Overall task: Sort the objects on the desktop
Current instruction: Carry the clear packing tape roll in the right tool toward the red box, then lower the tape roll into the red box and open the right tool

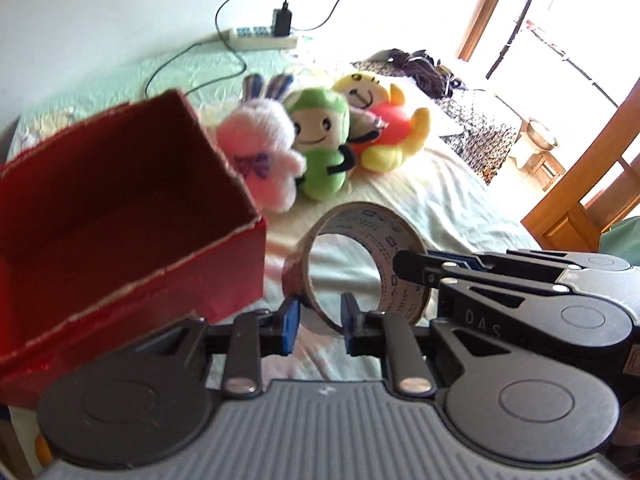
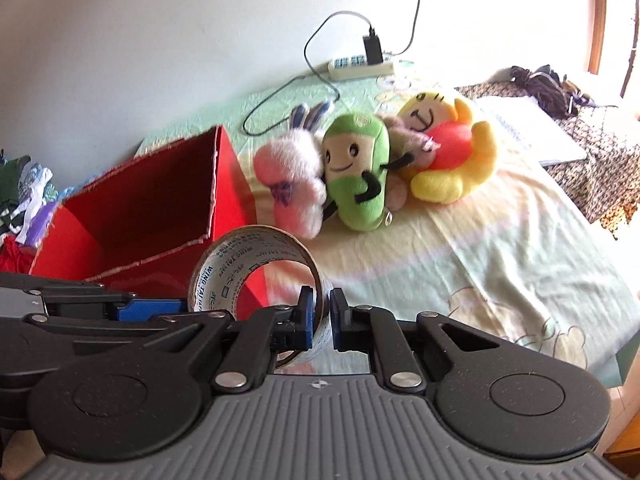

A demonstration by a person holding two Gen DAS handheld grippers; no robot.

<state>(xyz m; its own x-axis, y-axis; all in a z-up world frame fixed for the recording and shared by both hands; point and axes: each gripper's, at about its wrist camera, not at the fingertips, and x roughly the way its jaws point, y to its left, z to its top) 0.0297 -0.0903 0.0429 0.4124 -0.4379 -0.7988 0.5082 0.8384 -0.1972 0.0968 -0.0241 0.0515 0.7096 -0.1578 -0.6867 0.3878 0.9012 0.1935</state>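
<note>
A nearly used-up roll of clear tape [image 1: 360, 220] [image 2: 256, 248] hangs upright above the bed, just right of an open red box [image 1: 180, 280] [image 2: 160, 200]. My right gripper [image 2: 322, 318] is shut on the roll's right wall. It enters the left wrist view from the right, with one finger [image 1: 404, 264] inside the ring. My left gripper [image 1: 321, 322] straddles the roll's lower left wall. Its jaws stand wider than the wall, which runs slantwise between them. In the right wrist view one blue pad [image 2: 148, 307] of the left gripper lies beside the roll.
Three plush toys lie in a row behind the tape: a pink rabbit [image 1: 260, 148], a green figure [image 1: 324, 148] and a yellow one [image 1: 384, 128]. A power strip [image 2: 360, 66] with cables sits by the wall. A patterned dark cloth [image 1: 472, 120] and wooden furniture [image 1: 580, 200] are to the right. Clothes [image 2: 24, 200] are piled left of the box.
</note>
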